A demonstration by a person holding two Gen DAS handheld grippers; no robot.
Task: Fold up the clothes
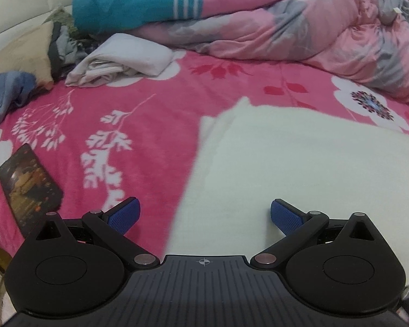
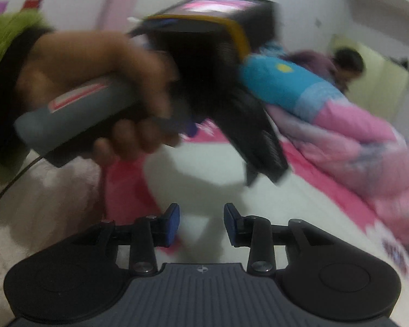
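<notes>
You have two grippers, left gripper (image 1: 204, 215) and right gripper (image 2: 201, 223), one cream garment (image 1: 286, 169), one folded white pile (image 1: 122, 60), one phone (image 1: 30, 185), one rumpled quilt (image 1: 300, 27) on the bed's far edge

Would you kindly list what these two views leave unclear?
- Cream garment: left wrist view, near part hidden behind the left gripper, right side cut off.
- Phone: left wrist view, screen too blurred to read.
- Right wrist view: motion blur; the hand blocks the bed behind.

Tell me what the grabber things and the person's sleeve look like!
Each gripper, left and right, is black with round side discs, a ribbed grey middle and blue textured fingertips. The other one's handle is grey with a red mark and a thin black cable. The sleeve is fuzzy green.
</notes>
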